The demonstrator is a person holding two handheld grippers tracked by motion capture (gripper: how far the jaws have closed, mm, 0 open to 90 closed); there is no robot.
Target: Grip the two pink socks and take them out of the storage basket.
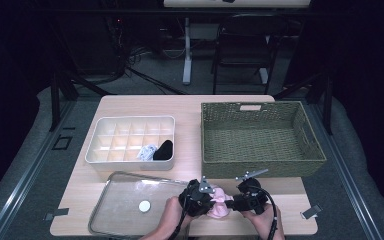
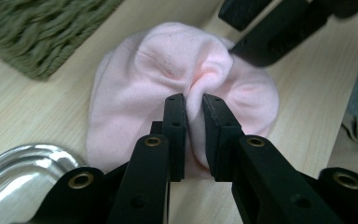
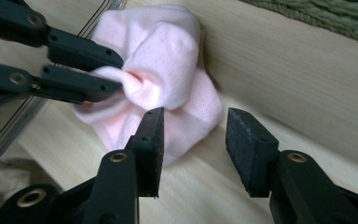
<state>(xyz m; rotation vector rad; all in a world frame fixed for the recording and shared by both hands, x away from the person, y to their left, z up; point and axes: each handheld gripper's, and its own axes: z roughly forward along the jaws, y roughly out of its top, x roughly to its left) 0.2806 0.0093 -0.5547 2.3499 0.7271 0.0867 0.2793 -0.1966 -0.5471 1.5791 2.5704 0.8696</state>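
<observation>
Left tool [image 2: 194, 105]: jaws pinch a fold of soft pink knit sock [image 2: 168, 79].
Right tool [image 3: 193, 123]: jaws apart, beside sock.
Sock: bunched on pale wood counter [image 1: 280, 210], near woven basket [image 1: 262, 165].

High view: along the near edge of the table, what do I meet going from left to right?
Glass tray → left tongs → pink cloth → right tongs. The left tongs pinch a fold of the cloth; the right tongs stand open beside it.
</observation>
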